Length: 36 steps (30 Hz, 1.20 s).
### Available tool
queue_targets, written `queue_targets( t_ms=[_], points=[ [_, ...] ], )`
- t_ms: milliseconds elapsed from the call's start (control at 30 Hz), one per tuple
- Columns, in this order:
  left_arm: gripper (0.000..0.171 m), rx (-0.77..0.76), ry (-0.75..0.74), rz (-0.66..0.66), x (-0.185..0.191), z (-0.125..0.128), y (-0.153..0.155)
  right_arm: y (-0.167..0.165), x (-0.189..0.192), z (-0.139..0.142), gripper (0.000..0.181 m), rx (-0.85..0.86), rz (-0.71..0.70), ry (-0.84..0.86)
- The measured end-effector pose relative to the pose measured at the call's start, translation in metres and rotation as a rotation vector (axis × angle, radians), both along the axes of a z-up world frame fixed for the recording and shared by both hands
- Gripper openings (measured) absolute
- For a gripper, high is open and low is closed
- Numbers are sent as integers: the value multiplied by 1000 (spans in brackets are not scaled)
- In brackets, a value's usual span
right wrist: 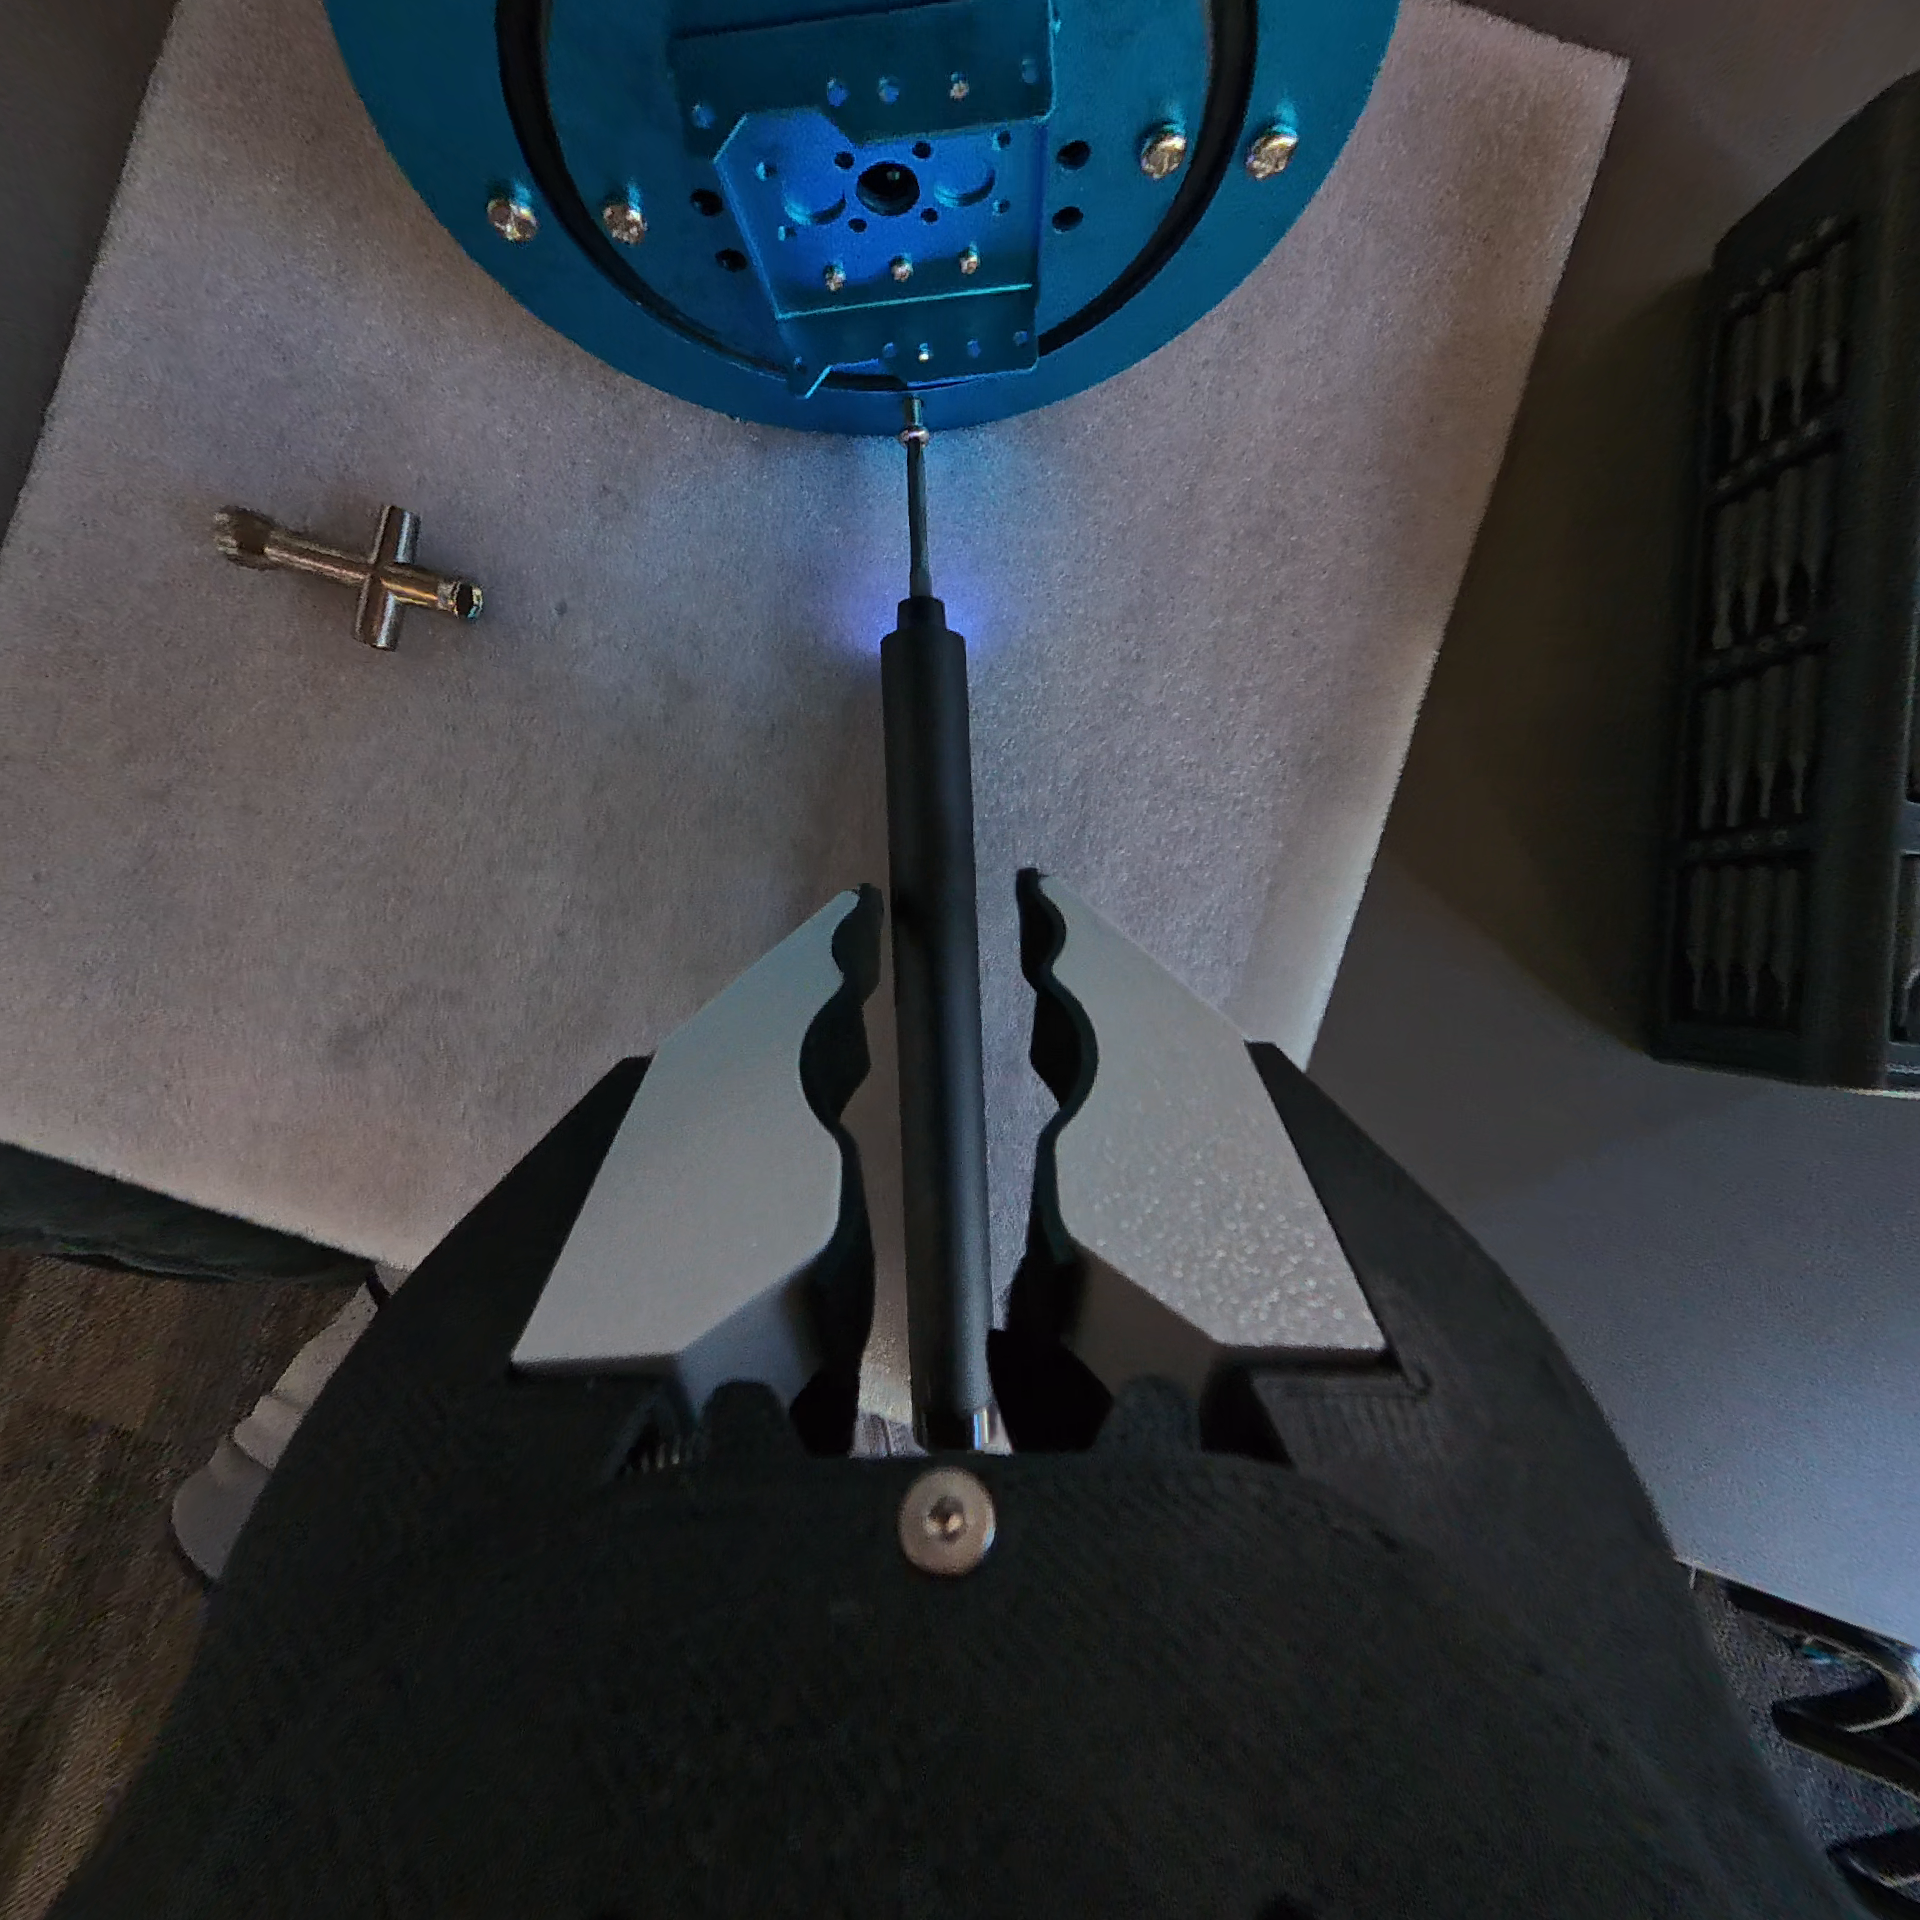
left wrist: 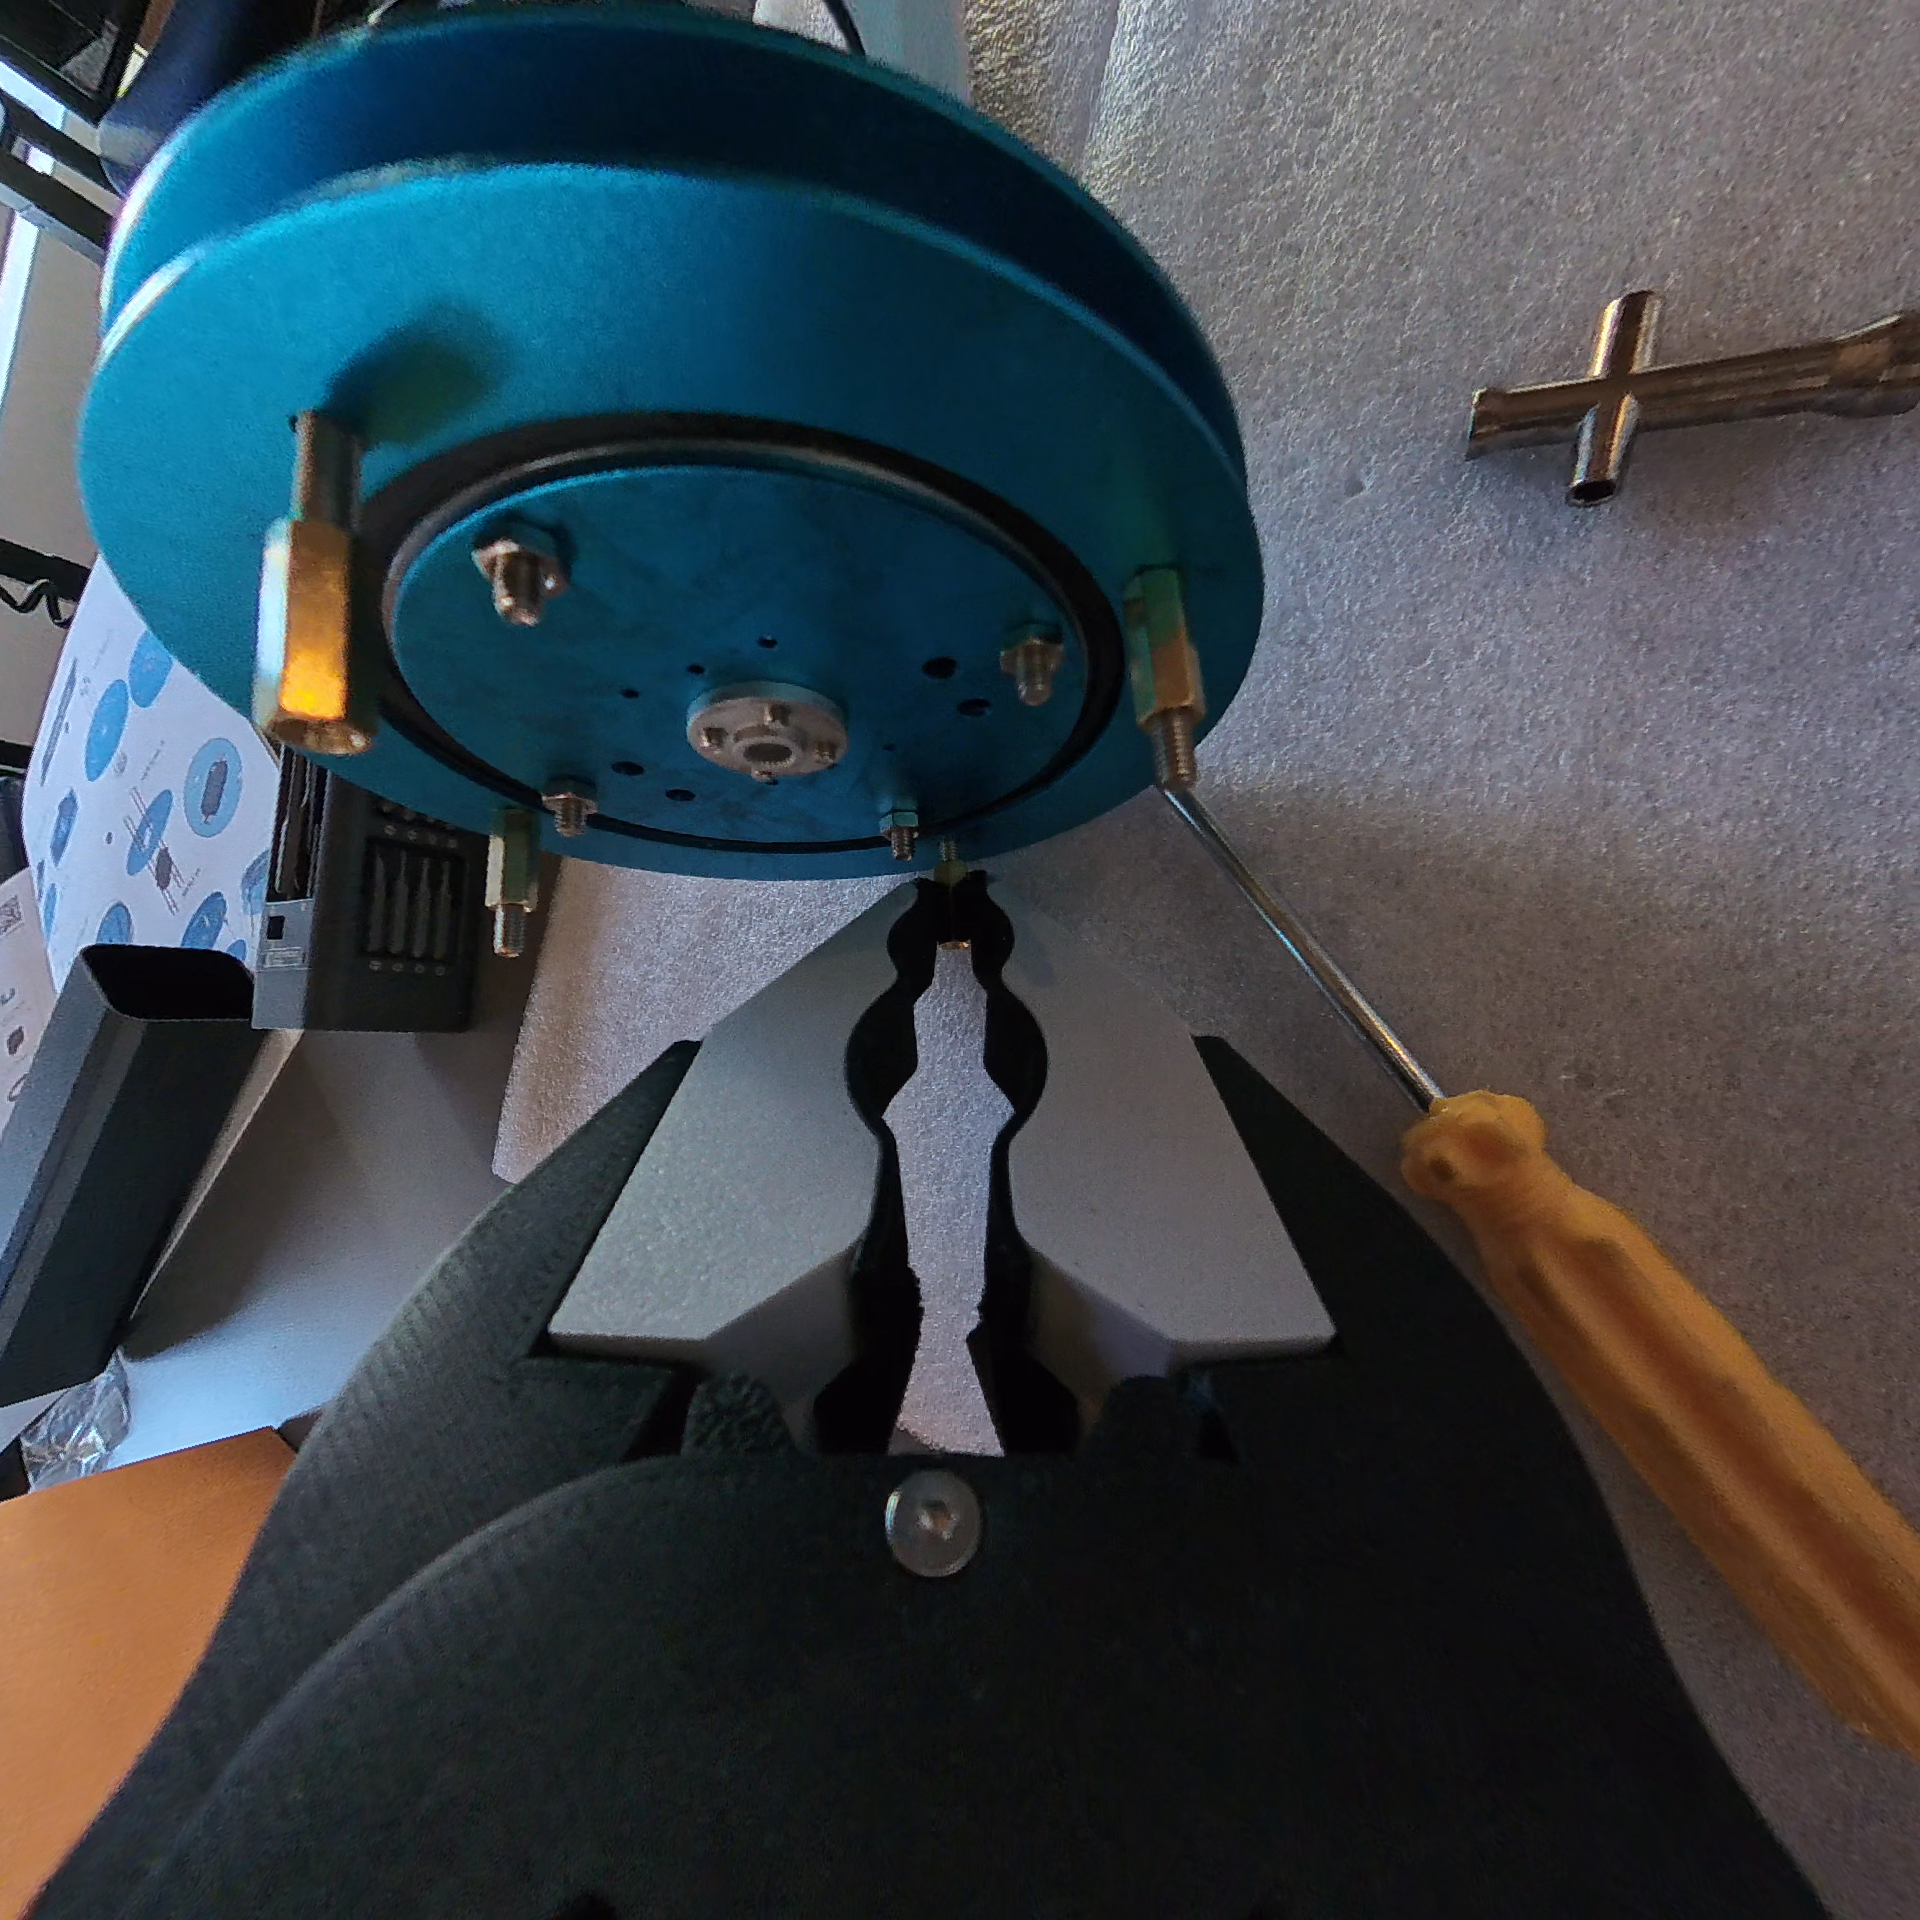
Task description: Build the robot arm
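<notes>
Left hand-held gripper (left wrist: 954, 920) pinching small brass standoff (left wrist: 954, 914) at blue disc (left wrist: 665, 343) rim; tiny, slippery. Right hand-held gripper (right wrist: 951, 904) clamps dark electric screwdriver (right wrist: 935, 935), tip on rim screw (right wrist: 913, 434). Disc looks rigid metal.

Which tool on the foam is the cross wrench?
Start at the grey foam mat under the round blue metal turntable. Beside the disc lies the small silver cross-shaped metal socket wrench, alone. Unlike the yellow-handled screwdriver, it has four short arms and no handle.
</notes>
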<state>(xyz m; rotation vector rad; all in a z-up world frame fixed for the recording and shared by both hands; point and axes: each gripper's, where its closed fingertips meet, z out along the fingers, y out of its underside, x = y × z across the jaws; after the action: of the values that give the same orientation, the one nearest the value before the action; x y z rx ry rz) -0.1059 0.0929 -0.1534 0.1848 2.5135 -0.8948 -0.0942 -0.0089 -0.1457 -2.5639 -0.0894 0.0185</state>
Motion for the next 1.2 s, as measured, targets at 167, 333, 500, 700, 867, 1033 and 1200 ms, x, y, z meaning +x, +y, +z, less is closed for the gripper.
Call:
queue_targets(
  t_ms=[167,333,500,700,867,1033,1200],
  points=[
    [4,2,-2,3,0,0,0,2,-3,-6,15,-36,-12,52],
    [4,-15,9,16,0,0,0,2,-3,-7,15,-44,-27,31],
    [4,-21,14,24,0,0,0,3,-3,-7,15,-40,-47,33],
    [4,-18,22,21,0,-1,0,5,-4,-8,15,-23,-55,36],
    [4,-9,13,18,0,-1,0,6,-4,-8,15,-15,-55,26],
    [4,-14,10,19,0,0,0,6,-4,-9,15,-8,-52,27],
    [4,1,8,13,0,0,-1,6,-4,-9,15,-12,-45,24]
  ],
)
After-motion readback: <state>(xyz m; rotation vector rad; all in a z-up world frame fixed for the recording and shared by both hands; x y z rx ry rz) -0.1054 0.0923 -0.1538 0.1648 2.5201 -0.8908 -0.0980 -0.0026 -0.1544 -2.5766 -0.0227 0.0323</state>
